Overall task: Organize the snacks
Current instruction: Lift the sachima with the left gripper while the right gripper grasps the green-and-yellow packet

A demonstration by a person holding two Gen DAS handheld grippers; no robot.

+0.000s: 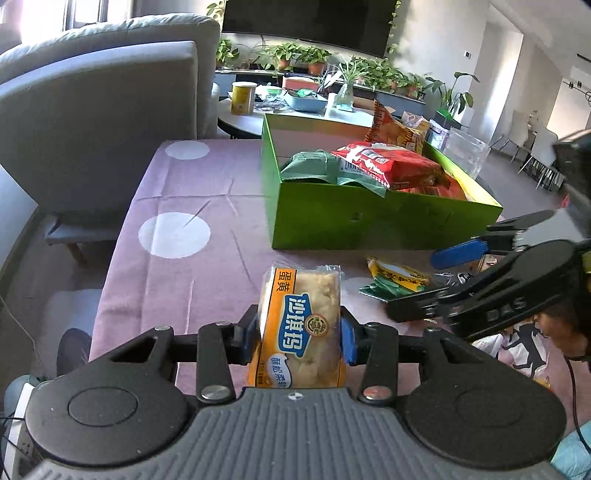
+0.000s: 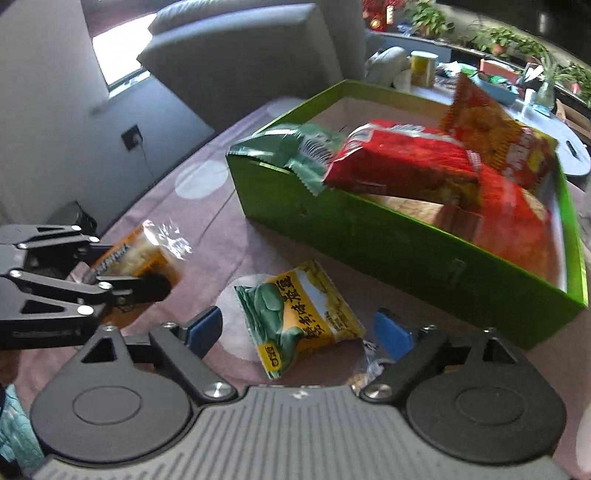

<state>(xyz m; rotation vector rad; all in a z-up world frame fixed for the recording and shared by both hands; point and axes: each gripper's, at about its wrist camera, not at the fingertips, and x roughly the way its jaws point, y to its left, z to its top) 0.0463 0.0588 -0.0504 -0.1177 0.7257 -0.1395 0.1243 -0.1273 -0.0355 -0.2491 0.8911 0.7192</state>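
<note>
Left gripper (image 1: 299,338) pinches orange pastry packet (image 1: 301,328) above purple tablecloth (image 1: 192,266). Right gripper (image 2: 299,334) spread wide over yellow-green snack packet (image 2: 299,317), lying beside green box (image 2: 388,247) of snacks.

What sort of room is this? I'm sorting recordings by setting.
Most likely a home living room: a grey sofa, a large dark TV screen above a row of potted plants, and a round coffee table.

Both the left gripper (image 1: 299,334) and the right gripper (image 2: 299,332) are black linkage frames with silver screws, blue finger pads and grey ribbed bases
</note>
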